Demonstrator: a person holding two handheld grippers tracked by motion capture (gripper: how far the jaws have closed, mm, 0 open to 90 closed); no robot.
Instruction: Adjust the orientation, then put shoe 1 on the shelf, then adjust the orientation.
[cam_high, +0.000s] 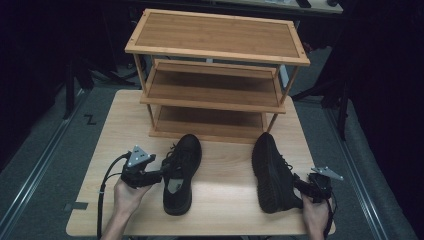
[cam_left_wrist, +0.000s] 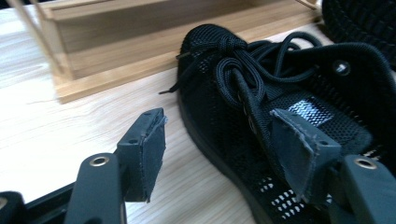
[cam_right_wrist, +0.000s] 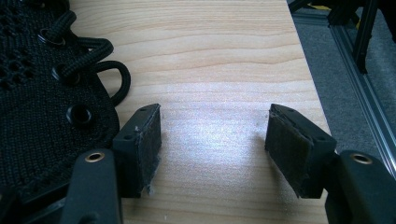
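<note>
inspector: report the left side first.

operator: my left claw (cam_high: 159, 176) sits at the left edge of the left shoe (cam_high: 181, 172), level with its opening. in the left gripper view the jaws stand wide: one pad (cam_left_wrist: 145, 151) is over bare tabletop (cam_high: 225, 200) outside the shoe, the other pad (cam_left_wrist: 299, 149) is inside the opening, by the laces. the shoe's side wall lies between the pads, and neither one presses on it. nothing is held.

inspector: position of that shoe?

operator: upright on its sole, toe towards the wooden rack (cam_high: 215, 75), heel towards me, just short of the rack's bottom shelf.

inspector: and the right side?

operator: the right shoe (cam_high: 272, 172) lies tipped on its side, sole facing left, toe also near the rack. it is well apart from the left shoe. my right claw (cam_high: 305, 189) is at its heel end, on the lace side. in the right gripper view the jaws are wide with bare tabletop between them; the shoe's eyelets and laces lie just outside one jaw. whether that jaw touches the shoe i cannot tell. nothing is gripped.
</note>
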